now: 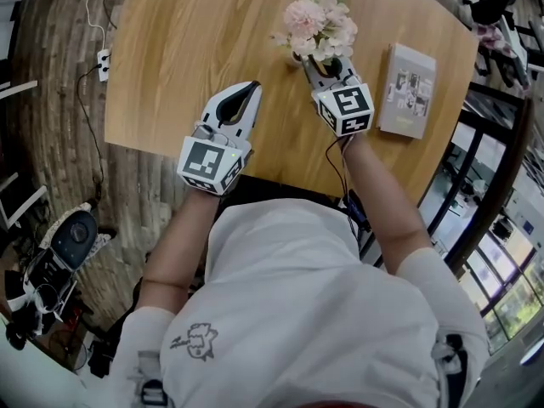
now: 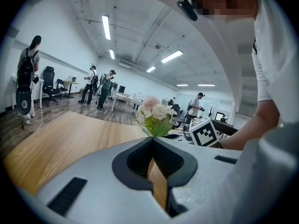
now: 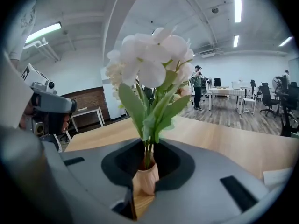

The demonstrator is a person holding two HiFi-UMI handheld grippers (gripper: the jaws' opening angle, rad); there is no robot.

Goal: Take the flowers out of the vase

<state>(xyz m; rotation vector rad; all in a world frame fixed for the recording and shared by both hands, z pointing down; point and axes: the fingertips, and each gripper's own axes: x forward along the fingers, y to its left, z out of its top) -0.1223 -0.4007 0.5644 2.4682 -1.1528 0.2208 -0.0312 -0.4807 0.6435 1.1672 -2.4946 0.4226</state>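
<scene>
The person stands at the near edge of a round wooden worktop [image 1: 187, 49] with a gripper in each hand. The pink and cream flowers [image 1: 316, 22] stand upright in a small ribbed tan vase [image 3: 147, 180] toward the far right of the worktop, their green stems still down inside its neck. The right gripper [image 1: 325, 65] reaches in at the base of the bouquet. Its jaws are closed in around the vase, and from its own view both sides seem to press on it, with the stems rising through the hollow between them. The left gripper [image 1: 252, 86] is well to the left of the flowers, over bare wood, with its jaws closed together and nothing between them. A flat grey printed book [image 1: 408, 90] lies just right of the right gripper's marker cube [image 1: 347, 109].
</scene>
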